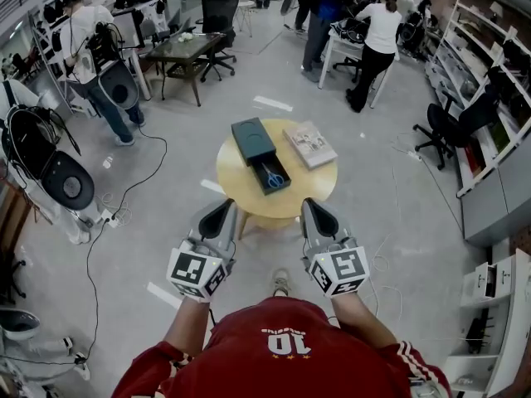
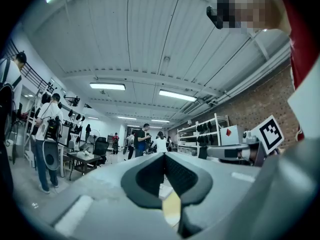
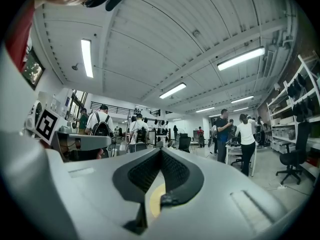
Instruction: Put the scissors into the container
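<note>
Head view shows, nearest, the left gripper [image 1: 224, 209] and right gripper [image 1: 314, 209] held level side by side, each with its jaws pressed together on nothing, short of the round wooden table [image 1: 239, 199]. Farther on, well apart from both, the blue-handled scissors [image 1: 274, 177] lie inside the open tray of the dark container [image 1: 249, 136]. A flat pale book [image 1: 310, 144] lies just beside it on the right.

A round, light wooden table [image 1: 239, 181] stands on the grey floor [image 1: 166, 247], just ahead of the tips of the left gripper [image 1: 226, 206] and the right gripper [image 1: 310, 205]. Two things lie directly on it. A long dark container [image 1: 251, 138] sits ahead, between the two grippers. A flat pale book [image 1: 311, 145] sits beyond the right gripper, near the container but apart from it.
</note>
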A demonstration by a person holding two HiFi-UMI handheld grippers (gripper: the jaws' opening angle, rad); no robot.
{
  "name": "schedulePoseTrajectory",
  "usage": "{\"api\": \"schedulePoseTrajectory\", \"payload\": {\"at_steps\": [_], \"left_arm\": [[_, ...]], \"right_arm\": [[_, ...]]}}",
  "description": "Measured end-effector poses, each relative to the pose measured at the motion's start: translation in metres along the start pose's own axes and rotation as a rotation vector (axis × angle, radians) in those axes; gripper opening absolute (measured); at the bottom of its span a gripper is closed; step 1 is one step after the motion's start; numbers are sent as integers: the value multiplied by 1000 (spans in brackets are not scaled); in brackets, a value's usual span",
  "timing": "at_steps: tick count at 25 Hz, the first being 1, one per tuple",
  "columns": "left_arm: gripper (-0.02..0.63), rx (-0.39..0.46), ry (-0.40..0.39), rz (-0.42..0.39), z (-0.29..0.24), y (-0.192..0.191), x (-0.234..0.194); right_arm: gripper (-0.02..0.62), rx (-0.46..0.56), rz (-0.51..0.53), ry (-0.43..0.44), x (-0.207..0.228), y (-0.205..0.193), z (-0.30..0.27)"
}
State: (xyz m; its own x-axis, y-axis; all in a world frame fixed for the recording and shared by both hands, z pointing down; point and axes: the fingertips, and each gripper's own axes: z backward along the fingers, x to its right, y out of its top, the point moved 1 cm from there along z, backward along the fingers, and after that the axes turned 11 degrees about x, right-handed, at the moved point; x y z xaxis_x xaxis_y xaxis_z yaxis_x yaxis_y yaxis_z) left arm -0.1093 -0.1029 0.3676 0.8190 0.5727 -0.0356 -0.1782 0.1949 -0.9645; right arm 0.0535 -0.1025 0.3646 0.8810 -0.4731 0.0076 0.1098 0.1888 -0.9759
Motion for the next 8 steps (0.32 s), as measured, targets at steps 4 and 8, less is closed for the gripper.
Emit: {"api": "schedulePoseTrajectory", "payload": {"at_steps": [4, 8], "left_arm": [[1, 3, -1, -1, 0, -2, 0], [2, 2, -10, -16, -3, -2, 2]], "right_arm": [[-2, 0, 4, 4, -2, -2, 0], [-1, -4, 6, 7, -2, -2, -2]]}}
